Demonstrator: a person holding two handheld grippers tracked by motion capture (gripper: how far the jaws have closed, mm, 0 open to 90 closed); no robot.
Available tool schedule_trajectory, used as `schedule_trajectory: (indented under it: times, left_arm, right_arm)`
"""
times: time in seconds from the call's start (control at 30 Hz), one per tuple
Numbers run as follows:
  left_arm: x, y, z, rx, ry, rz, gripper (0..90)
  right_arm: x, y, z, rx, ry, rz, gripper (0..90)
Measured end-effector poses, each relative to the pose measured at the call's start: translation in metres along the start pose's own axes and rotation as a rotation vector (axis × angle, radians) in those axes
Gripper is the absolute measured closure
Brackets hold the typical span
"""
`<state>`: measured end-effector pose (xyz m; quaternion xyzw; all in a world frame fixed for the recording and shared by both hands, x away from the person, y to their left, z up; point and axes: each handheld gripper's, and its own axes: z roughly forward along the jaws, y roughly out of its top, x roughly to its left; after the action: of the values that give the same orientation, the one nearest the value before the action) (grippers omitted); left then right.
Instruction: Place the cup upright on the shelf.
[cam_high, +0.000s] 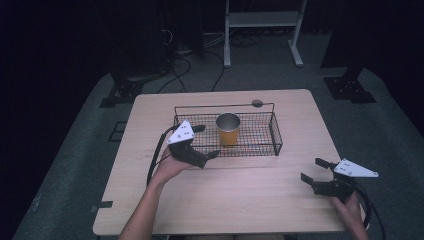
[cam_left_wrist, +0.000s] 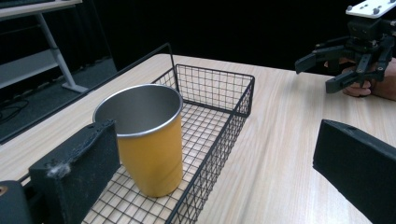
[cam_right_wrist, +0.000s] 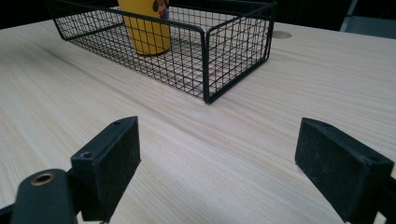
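A yellow cup with a steel inside stands upright in a black wire basket at the table's middle. My left gripper is open at the basket's left front corner, just left of the cup. In the left gripper view the cup is close ahead, one jaw over the basket floor and the other over the table outside; the left gripper holds nothing. My right gripper is open and empty near the table's right front, also seen as the far gripper. The right gripper faces the basket and the cup.
The basket has a tall wire handle along its far side. The light wood table has a small round grommet behind the basket. A white frame and cables lie on the dark floor beyond.
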<state>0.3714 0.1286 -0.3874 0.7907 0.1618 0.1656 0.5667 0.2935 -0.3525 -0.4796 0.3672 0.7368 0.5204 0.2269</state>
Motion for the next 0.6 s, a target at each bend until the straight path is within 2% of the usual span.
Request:
schedule_trajectory:
  times: [0.23, 0.6]
  left_arm:
    - [-0.006, -0.006, -0.007, -0.010, 0.014, -0.001, 0.0]
    - [-0.017, -0.018, -0.013, -0.026, 0.022, -0.025, 0.0]
  right_arm:
    - [0.000, 0.000, 0.000, 0.002, -0.002, 0.001, 13.2]
    - [0.000, 0.000, 0.000, 0.002, -0.002, 0.000, 13.2]
